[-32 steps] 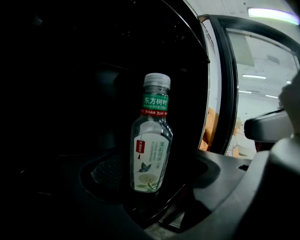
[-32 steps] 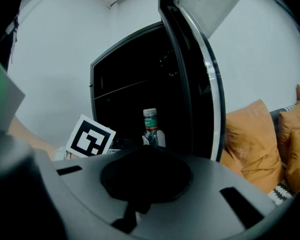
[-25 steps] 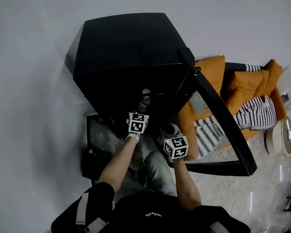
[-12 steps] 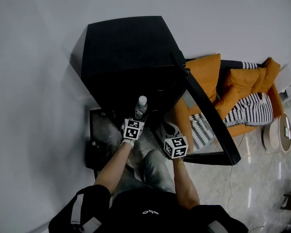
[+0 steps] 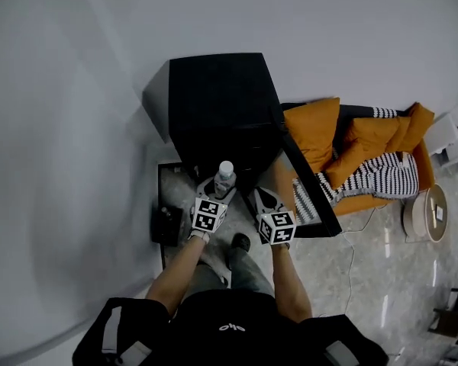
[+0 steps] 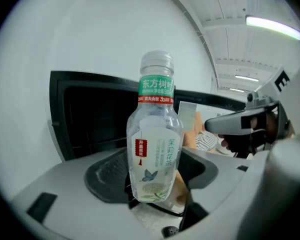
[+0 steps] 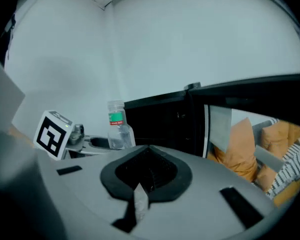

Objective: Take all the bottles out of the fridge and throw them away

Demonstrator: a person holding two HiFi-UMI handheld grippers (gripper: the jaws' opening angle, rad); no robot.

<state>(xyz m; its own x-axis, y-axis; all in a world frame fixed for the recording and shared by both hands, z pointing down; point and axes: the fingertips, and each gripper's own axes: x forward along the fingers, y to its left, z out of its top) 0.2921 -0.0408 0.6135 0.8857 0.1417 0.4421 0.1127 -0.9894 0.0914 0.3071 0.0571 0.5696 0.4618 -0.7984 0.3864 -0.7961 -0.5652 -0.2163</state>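
Bottle [image 5: 224, 178] is out of the fridge [image 5: 221, 105], upright at frame ctr in the left claw [image 5: 223, 191], jaws just closed a bit onto it, wide grip; right claw [image 5: 258, 195] shut & empty beside it; binning not yet done, can't tell if more are inside.

The left gripper [image 5: 220, 191] holds a clear bottle [image 5: 225, 175] upright by its lower body, with the white cap on top. Its jaws have just been closing a little on it. Just to its right, the right gripper [image 5: 263, 202] has its jaws together with nothing in them. Beyond both grippers stands the black fridge [image 5: 217, 101]. Its door [image 5: 309, 197] is swung open past the right gripper. Farther to that gripper's right lie orange cushions [image 5: 311, 132] and a striped cushion [image 5: 385, 175]. A dark box [image 5: 166, 226] sits on the floor to the left of the left gripper.
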